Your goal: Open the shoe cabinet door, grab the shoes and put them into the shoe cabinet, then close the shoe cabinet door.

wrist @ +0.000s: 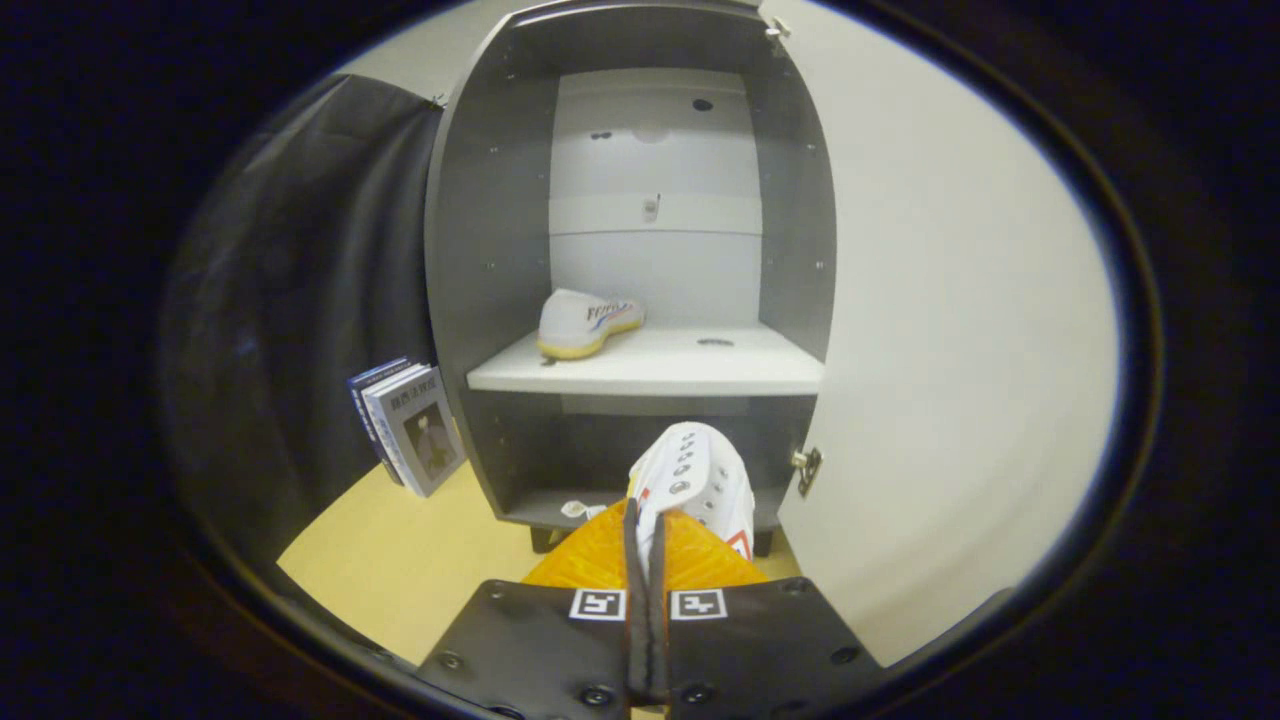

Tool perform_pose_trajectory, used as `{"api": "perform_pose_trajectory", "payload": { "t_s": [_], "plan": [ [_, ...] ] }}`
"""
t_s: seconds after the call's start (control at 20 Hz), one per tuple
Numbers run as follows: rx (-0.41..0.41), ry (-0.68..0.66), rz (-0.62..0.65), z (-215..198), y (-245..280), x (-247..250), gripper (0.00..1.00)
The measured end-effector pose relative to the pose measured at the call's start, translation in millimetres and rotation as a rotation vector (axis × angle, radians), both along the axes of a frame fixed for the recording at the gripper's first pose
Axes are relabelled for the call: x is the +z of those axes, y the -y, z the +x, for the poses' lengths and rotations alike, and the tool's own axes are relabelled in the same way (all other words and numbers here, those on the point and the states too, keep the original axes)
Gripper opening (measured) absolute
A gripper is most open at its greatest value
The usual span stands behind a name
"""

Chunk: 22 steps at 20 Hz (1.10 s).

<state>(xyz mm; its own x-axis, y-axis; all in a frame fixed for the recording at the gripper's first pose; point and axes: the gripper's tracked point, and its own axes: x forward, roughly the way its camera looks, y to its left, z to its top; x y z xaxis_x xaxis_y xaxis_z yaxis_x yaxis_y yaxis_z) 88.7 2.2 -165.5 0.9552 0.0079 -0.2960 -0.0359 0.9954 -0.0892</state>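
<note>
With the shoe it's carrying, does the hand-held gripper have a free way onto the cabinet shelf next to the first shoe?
Probably yes. The hand-held gripper is shut on a white shoe just before the cabinet. The door is swung wide to the right, and the shelf lies bare beside the other shoe at its left.

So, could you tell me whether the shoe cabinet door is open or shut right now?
Open: the door is swung aside, baring the cabinet's shelf with one shoe on it.

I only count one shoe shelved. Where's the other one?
In the gripper view, the second shoe is pinched between the gripper fingers, before the open cabinet's lower compartment.
</note>
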Motion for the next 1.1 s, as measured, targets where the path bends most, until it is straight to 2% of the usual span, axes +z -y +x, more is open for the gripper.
{"api": "perform_pose_trajectory", "payload": {
  "t_s": [0.2, 0.35, 0.55, 0.85, 1.1],
  "plan": [
    [0.017, 0.028, -0.053, 20, -15, 37, 0.02],
    [-0.036, -0.001, -0.013, 16, -14, 42, 0.02],
    [-0.080, 0.057, -0.041, 21, -15, 69, 0.02],
    [-0.117, 0.137, -0.067, 66, -11, 108, 0.02],
    [-0.100, 0.158, -0.076, 120, -2, 116, 0.02]
  ]
}}
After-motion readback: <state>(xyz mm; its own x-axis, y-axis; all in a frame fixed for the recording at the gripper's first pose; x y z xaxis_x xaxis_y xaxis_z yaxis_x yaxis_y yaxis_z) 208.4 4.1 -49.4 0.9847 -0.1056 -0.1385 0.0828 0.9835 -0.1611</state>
